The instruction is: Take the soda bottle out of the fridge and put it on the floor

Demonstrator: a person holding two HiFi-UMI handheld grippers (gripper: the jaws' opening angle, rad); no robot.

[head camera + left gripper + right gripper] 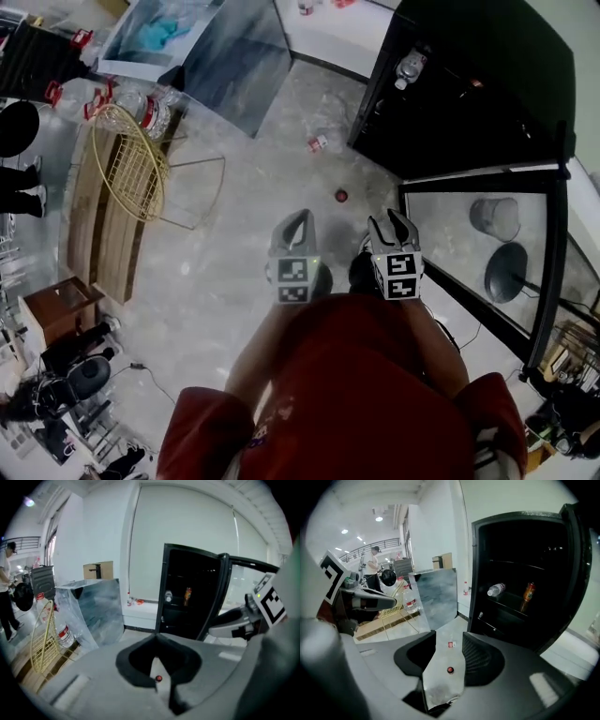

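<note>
The black fridge (469, 94) stands open at the upper right of the head view. In the right gripper view an orange soda bottle (528, 592) stands upright on a shelf, with a clear water bottle (497, 589) lying beside it. The left gripper view shows the soda bottle (188, 594) small inside the dark cabinet. My left gripper (293, 217) hangs over bare floor with its tips together and nothing in them. Beside it my right gripper (392, 220) is open and empty. Both are well short of the fridge.
The fridge's glass door (553, 262) swings out to the right. A red cap (341, 196) and a small red-and-white scrap (319, 142) lie on the floor ahead. To the left stand a gold wire rack (131, 169), water bottles (150, 108) and a wrapped panel (225, 47).
</note>
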